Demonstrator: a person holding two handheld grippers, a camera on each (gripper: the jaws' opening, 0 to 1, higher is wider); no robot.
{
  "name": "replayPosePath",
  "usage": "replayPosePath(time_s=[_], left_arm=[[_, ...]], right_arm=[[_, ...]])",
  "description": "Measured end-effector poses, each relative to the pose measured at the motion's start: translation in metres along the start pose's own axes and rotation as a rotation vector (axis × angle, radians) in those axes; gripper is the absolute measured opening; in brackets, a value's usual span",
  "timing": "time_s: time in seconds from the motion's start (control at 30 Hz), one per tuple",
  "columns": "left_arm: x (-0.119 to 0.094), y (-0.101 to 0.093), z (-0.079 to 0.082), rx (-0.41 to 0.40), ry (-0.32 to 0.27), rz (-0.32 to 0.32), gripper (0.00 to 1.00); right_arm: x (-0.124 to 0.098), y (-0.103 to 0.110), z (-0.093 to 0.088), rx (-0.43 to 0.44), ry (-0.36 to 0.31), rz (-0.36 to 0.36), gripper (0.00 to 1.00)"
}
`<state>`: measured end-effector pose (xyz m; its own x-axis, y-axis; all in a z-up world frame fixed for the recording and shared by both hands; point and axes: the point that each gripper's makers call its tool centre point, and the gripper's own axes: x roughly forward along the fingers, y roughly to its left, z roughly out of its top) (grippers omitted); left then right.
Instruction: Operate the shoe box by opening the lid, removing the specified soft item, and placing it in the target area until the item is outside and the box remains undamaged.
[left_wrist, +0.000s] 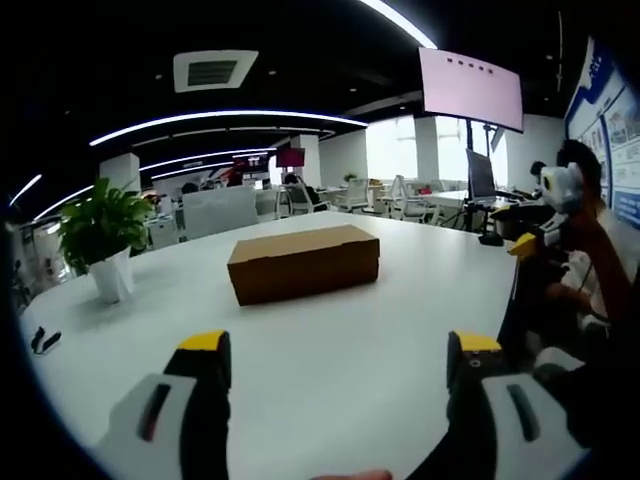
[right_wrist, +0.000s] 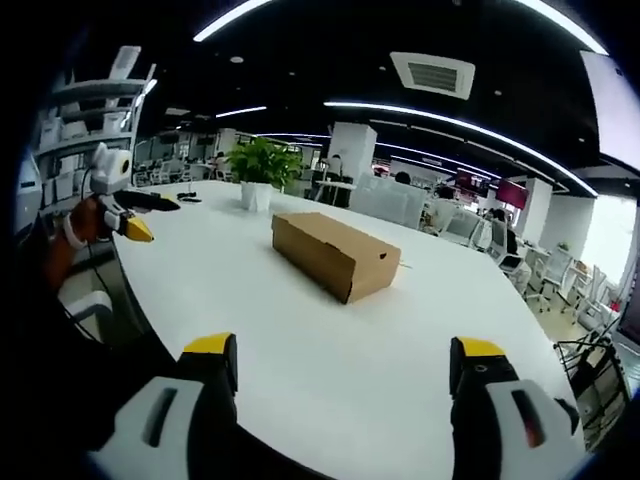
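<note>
Shoe box sits closed on table.

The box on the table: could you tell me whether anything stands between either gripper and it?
Nothing visible does. In both views only bare white table lies between the open fingers and the closed box. The potted plant stands off to the side, clear of either approach.

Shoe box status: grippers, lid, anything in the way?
Left gripper open, right gripper open, both short of the box. Lid shut, untouched. Bare table between; plant off to the side.
</note>
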<state>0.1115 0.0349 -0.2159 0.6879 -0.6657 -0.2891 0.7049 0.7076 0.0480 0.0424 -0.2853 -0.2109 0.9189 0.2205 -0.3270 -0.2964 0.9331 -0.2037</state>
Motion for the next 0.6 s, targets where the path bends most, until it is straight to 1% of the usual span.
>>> replayPosePath(time_s=[0.07, 0.1, 0.17, 0.4, 0.6], left_arm=[[0.0, 0.0, 0.0, 0.001, 0.001, 0.001, 0.92], [-0.001, 0.002, -0.001, 0.011, 0.003, 0.013, 0.91], [-0.001, 0.003, -0.002, 0.016, 0.005, 0.018, 0.91], [-0.002, 0.002, -0.004, 0.01, 0.008, 0.019, 0.91], [-0.001, -0.001, -0.003, 0.008, 0.002, 0.02, 0.91]], right_arm=[[-0.001, -0.001, 0.0, 0.005, -0.004, -0.001, 0.9], [-0.001, -0.001, 0.001, 0.006, -0.006, 0.0, 0.89], [-0.002, 0.0, 0.001, 0.012, -0.009, 0.0, 0.89], [-0.005, 0.0, -0.001, 0.016, -0.007, -0.001, 0.87], [-0.014, -0.003, 0.002, 0.031, -0.025, -0.004, 0.87]])
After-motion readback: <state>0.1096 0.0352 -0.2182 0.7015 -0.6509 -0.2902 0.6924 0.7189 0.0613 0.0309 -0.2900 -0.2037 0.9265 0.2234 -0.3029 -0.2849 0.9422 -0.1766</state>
